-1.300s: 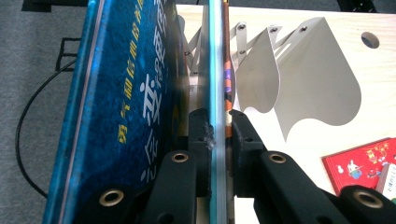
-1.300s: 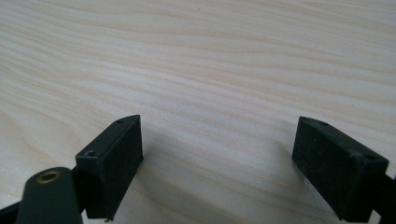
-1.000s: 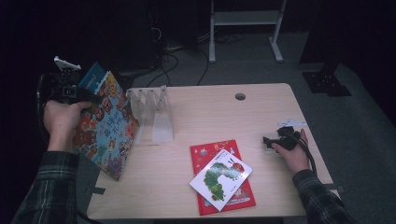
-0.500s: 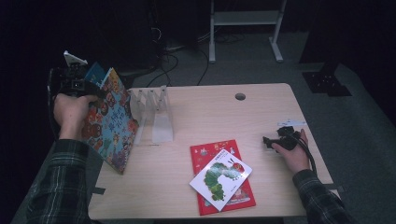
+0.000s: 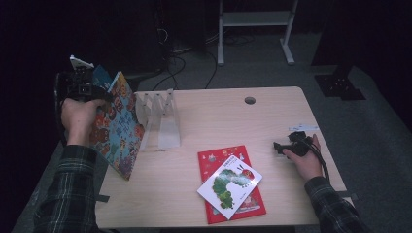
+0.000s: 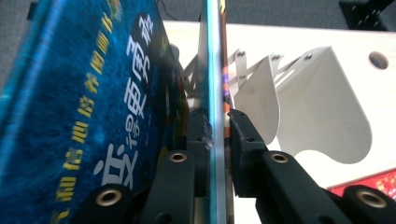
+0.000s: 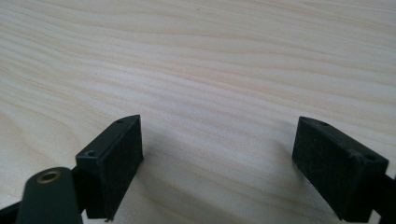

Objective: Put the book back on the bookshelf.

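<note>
Book (image 5: pixel 118 127) held tilted at table's (image 5: pixel 204 121) left edge, beside white rack (image 5: pixel 160 116). My left gripper (image 6: pixel 215 123) clamps its cover. My right gripper (image 7: pixel 217 154) rests far right, jaws wide, nothing between.

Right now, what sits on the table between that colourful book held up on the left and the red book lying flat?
In the high view, a white metal book rack stands between the patterned book and the red book, right beside the patterned one.
</note>
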Demonstrator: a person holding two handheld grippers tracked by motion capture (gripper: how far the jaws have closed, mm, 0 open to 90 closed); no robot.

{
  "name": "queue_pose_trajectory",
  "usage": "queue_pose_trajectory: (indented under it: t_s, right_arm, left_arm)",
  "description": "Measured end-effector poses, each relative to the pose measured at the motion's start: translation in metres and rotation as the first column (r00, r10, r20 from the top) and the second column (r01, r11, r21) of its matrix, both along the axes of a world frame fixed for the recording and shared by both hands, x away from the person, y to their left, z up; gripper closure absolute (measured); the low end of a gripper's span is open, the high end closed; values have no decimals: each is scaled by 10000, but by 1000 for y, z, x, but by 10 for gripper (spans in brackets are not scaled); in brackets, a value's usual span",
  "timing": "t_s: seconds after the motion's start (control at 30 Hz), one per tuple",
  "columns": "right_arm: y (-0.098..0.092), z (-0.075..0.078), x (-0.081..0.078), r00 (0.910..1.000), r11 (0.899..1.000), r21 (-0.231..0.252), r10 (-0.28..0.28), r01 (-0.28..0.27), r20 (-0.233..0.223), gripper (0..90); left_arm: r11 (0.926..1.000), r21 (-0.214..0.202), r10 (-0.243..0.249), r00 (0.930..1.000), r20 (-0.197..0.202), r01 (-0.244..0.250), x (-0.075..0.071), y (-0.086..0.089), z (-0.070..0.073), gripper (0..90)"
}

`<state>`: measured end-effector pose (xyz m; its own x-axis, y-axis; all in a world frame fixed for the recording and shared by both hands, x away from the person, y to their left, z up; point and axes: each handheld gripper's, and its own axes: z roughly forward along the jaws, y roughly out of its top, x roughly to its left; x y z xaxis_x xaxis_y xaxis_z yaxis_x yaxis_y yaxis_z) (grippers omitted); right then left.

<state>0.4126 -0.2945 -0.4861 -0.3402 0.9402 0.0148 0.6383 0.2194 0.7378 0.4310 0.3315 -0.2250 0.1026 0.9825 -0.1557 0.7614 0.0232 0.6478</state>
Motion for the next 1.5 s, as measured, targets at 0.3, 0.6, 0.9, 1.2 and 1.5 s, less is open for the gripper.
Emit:
queue_pose_trajectory:
  t_s: [0.3, 0.6, 0.9, 1.2, 1.5]
  right_arm:
    - [0, 0, 0, 10000, 10000, 0, 2, -2, 5, 151]
    - [0, 0, 0, 10000, 10000, -1, 1, -1, 5, 151]
    - [0, 0, 0, 10000, 10000, 4, 1, -1, 6, 151]
    - [0, 0, 0, 10000, 10000, 1, 1, -1, 5, 151]
    - [0, 0, 0, 10000, 10000, 3, 3, -3, 2, 150]
  left_arm:
    - [9998, 14, -214, 9980, 590, 214, -12, 2, 16, 791]
    - [9973, -61, -731, 9939, 822, 738, -20, -4, 18, 836]
    - [9880, 109, -1546, 9868, 486, 1542, -24, -23, 12, 898]
    - [9644, 375, -2629, 9645, 250, 2618, -32, -55, -8, 899]
    - [9298, 364, -3659, 9305, -150, 3662, -37, -90, -44, 899]
